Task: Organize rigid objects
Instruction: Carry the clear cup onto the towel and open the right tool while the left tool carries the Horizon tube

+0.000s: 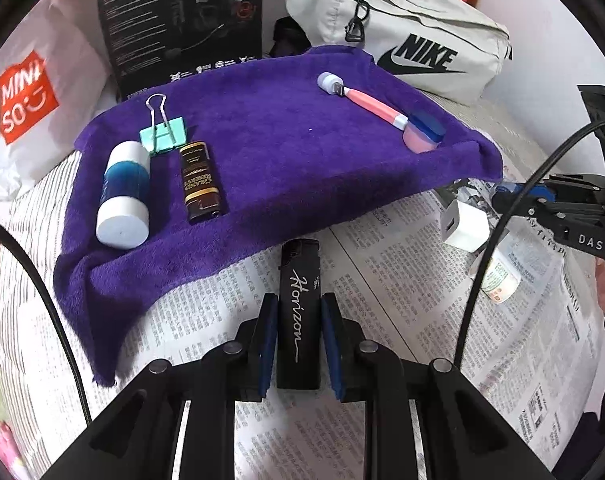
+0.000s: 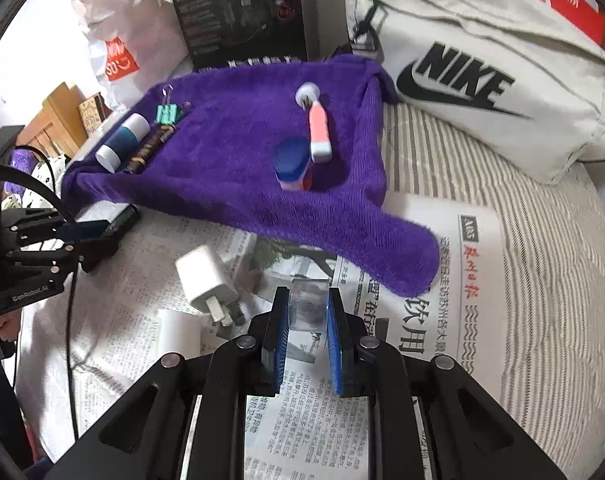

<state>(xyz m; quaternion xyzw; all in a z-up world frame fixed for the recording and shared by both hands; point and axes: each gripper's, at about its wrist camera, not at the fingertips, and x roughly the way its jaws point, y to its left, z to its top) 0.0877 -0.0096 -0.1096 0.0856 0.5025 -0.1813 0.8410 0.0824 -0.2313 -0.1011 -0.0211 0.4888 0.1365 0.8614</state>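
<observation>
My left gripper [image 1: 298, 300] is shut on a black "Horizon" lighter [image 1: 298, 312], held over newspaper at the front edge of the purple towel [image 1: 286, 152]. On the towel lie a blue-and-white cylinder [image 1: 123, 196], a green binder clip [image 1: 162, 132], a brown "Grand Reserve" lighter [image 1: 201, 182], a pink-handled tool [image 1: 366, 104] and a pink-and-blue case [image 1: 424, 132]. My right gripper [image 2: 307, 300] is shut on a small clear block [image 2: 308, 306], just below the towel's [image 2: 242, 152] front corner. A white charger plug [image 2: 208, 280] lies to its left.
Newspaper [image 2: 422, 320] covers a striped bed. A white Nike bag [image 2: 482, 92], a black box [image 2: 242, 12] and a Miniso bag [image 1: 26, 96] stand behind the towel. A small white bottle [image 1: 500, 280] lies near the charger [image 1: 464, 226]. Cables hang by both grippers.
</observation>
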